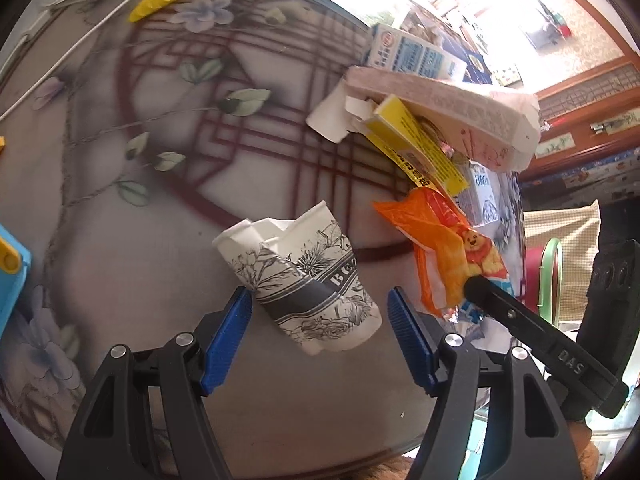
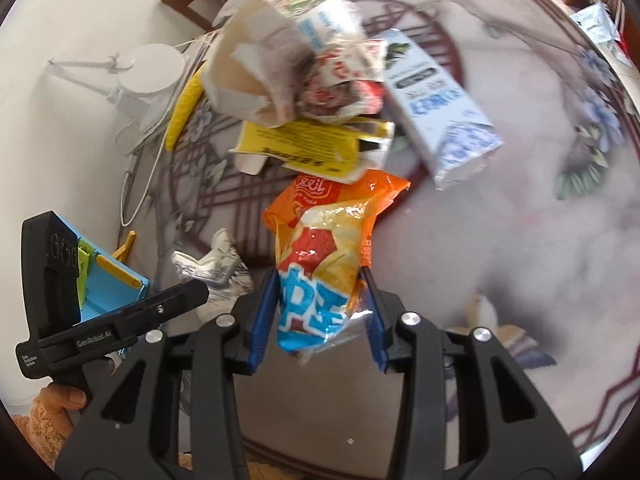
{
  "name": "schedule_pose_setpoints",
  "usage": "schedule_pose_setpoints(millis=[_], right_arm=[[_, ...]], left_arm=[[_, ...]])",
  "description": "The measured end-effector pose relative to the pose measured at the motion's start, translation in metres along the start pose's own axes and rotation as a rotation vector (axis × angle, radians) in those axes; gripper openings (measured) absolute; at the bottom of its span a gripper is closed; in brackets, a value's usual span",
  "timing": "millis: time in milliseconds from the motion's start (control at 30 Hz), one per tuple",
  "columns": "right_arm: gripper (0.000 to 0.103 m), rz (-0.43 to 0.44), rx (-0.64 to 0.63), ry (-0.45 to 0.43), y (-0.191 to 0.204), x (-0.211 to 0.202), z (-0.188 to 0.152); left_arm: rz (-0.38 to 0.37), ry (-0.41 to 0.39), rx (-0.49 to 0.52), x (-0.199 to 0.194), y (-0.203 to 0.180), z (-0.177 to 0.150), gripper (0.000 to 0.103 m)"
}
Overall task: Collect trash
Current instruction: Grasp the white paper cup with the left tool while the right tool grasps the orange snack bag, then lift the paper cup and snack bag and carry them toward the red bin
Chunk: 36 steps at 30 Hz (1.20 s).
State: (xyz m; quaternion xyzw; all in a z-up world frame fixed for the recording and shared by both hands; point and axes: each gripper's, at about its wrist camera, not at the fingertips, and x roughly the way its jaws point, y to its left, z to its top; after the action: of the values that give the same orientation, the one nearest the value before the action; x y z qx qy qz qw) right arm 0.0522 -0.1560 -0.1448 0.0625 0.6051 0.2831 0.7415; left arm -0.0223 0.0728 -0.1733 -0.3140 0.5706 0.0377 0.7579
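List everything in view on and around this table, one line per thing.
paper cup: one, white with grey print, crushed, lying between the left pads
snack bag: one, orange and blue, in the right pads
yellow box: one, flattened, in the pile
white cartons: at least two, blue print, in and behind the pile
pink-white box: one, on top of the pile
blue tray: one, table edge
table: one, floral cover
left hand-held gripper: open around the cup
right hand-held gripper: closed on the bag
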Motion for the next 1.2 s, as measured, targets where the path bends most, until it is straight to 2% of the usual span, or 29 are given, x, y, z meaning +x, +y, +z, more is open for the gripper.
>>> schedule_pose_setpoints(millis=[67,167,333,467,633,667,700,733,767,800,1033,1200], right_arm=[[0.051,-0.012,0.002,-0.005,-0.004,-0.003,-0.001],[0.06,-0.023,-0.006,-0.024,-0.006,-0.01,0.0],[0.072,-0.051,-0.052,-0.036,0.0,-0.014,0.004],[0.078,-0.054,-0.078,-0.014,0.005,-0.006,0.007],[0.078,-0.05,-0.087,0.027,0.008,0.013,0.005],[0.075,-0.043,-0.096,0.037,0.01,0.017,0.004],[0.056,-0.045,-0.112,0.048,0.014,0.021,0.003],[0.046,-0.038,-0.12,0.054,0.016,0.023,0.001],[0.045,-0.021,-0.127,0.053,0.019,0.023,0.0],[0.039,-0.011,-0.141,0.048,0.024,0.022,-0.001],[0.035,0.054,-0.178,-0.015,0.04,-0.007,-0.001],[0.035,0.093,-0.171,-0.103,0.042,-0.042,0.005]], left_arm=[[0.0,0.005,-0.001,0.004,-0.001,0.002,0.064],[-0.008,0.016,-0.007,0.009,-0.001,0.003,0.048],[-0.012,-0.006,-0.006,0.005,-0.001,0.002,0.036],[0.002,-0.05,-0.001,-0.007,0.001,0.003,0.035],[0.014,-0.088,0.001,-0.021,0.005,0.006,0.035],[0.015,-0.094,-0.001,-0.023,0.006,0.007,0.035],[0.017,-0.102,-0.004,-0.025,0.007,0.007,0.035],[0.017,-0.106,-0.007,-0.027,0.007,0.008,0.035],[0.017,-0.112,-0.01,-0.028,0.007,0.008,0.035],[0.021,-0.121,-0.012,-0.031,0.007,0.009,0.035],[0.021,-0.187,-0.027,-0.049,0.008,0.013,0.034],[0.013,-0.224,-0.022,-0.058,0.001,0.017,0.033]])
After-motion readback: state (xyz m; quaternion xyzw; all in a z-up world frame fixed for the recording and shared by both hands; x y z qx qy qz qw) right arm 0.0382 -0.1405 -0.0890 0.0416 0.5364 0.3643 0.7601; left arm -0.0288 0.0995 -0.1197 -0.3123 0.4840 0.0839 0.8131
